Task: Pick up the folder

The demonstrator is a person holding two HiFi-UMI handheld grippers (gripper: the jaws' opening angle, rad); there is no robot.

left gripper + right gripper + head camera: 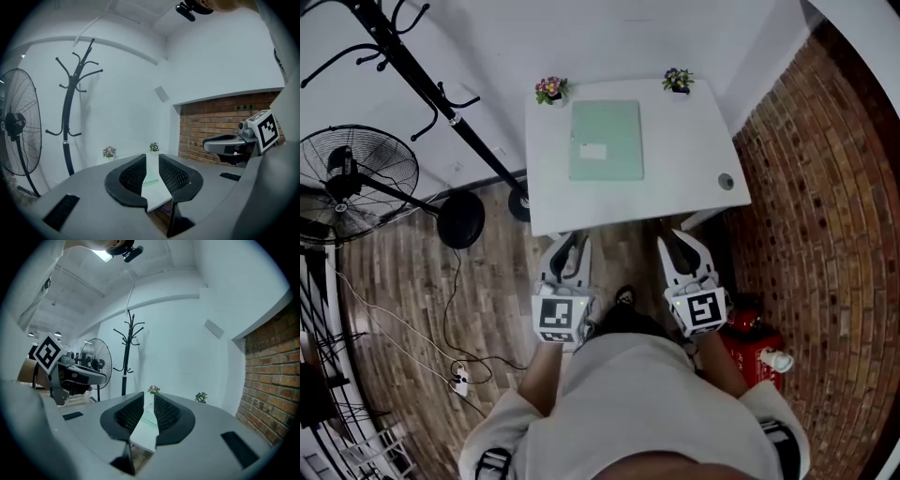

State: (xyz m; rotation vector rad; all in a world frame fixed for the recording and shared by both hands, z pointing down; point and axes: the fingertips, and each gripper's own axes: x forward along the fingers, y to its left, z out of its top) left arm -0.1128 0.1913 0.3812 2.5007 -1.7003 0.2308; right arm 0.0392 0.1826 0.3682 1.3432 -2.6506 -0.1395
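A pale green folder (606,141) with a white label lies flat on the white table (694,178), toward its far half. My left gripper (567,238) and right gripper (682,234) hang side by side just short of the table's near edge, pointing at it, well apart from the folder. In the left gripper view the jaws (151,157) stand a narrow gap apart with nothing between them, and the folder (151,177) shows through the gap. The right gripper (149,395) looks the same, with a thin gap and nothing in it.
Two small flower pots (551,89) (678,81) sit at the table's far corners, and a round grommet (726,181) at its right. A black coat rack (441,103) and a standing fan (352,178) are left of the table. A brick wall (825,234) and a red object (750,342) are on the right.
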